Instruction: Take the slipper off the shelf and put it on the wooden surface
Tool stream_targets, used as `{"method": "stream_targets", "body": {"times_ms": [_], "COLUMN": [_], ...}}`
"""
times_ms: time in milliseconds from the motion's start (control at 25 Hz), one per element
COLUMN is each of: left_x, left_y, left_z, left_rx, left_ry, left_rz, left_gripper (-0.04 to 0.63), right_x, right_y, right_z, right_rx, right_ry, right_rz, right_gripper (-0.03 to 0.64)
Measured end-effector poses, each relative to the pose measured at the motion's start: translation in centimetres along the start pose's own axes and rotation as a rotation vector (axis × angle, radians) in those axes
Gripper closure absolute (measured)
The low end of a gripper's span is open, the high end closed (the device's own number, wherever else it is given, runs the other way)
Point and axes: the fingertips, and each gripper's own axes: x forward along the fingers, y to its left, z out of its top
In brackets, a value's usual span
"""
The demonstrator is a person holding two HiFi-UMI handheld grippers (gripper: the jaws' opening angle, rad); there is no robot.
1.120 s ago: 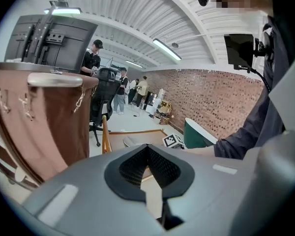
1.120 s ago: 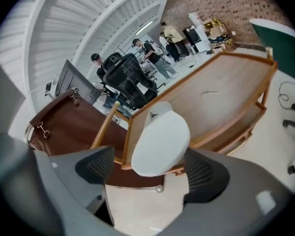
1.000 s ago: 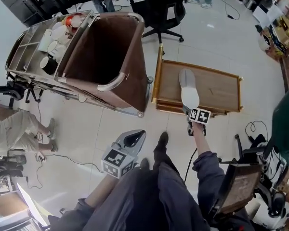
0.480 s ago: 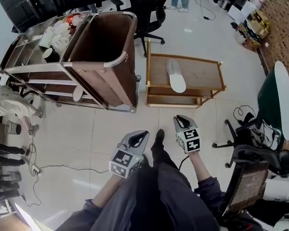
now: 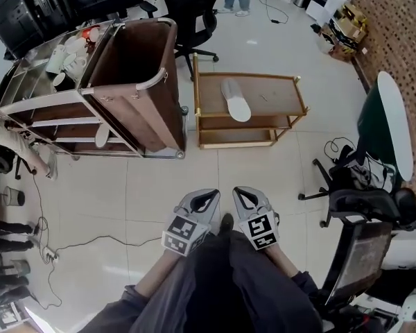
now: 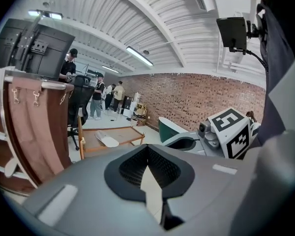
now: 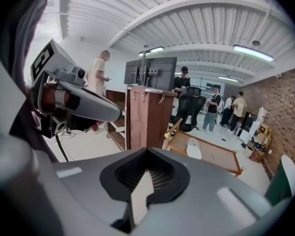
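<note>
A white slipper (image 5: pixel 234 100) lies on the top of the low wooden cart (image 5: pixel 286 89), with no gripper near it; it also shows as the slipper (image 6: pixel 107 139) and the slipper (image 7: pixel 193 149). A second white slipper (image 5: pixel 102 134) rests on a shelf of the housekeeping cart (image 5: pixel 35 106). Both grippers are held side by side close to the person's body, far from either cart. The left gripper (image 5: pixel 205 198) is shut and empty, its tips (image 6: pixel 150 159) meeting. Beside it the right gripper (image 5: pixel 244 197) is shut with nothing between its jaws (image 7: pixel 146 166).
The housekeeping cart carries a big brown laundry bag (image 5: pixel 135 75) and cups on top. A black office chair (image 5: pixel 191 5) stands behind the wooden cart. A green round table (image 5: pixel 385 127) and another chair (image 5: pixel 360 210) are at the right. Cables (image 5: pixel 69 245) trail over the tiled floor at the left.
The right gripper has left the slipper lying on the wooden cart, drawn back to the body beside the left gripper, and shut. The person has stepped back from the cart.
</note>
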Motion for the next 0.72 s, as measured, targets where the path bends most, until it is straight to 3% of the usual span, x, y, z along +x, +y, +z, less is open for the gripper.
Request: {"method": "stream_targets", "body": {"times_ms": [720], "left_x": [-0.4], "left_y": [-1.3], "left_z": [-0.9], "left_rx": [0.000], "left_ry": [0.022], "left_rz": [0.002], "left_gripper": [0.580], "right_x": [-1.6], "right_y": [-2.5], "right_z": [0.4], "right_rx": [-0.011], "right_ry": [0.008], "right_rz": [-0.092], "right_gripper": [0.616]}}
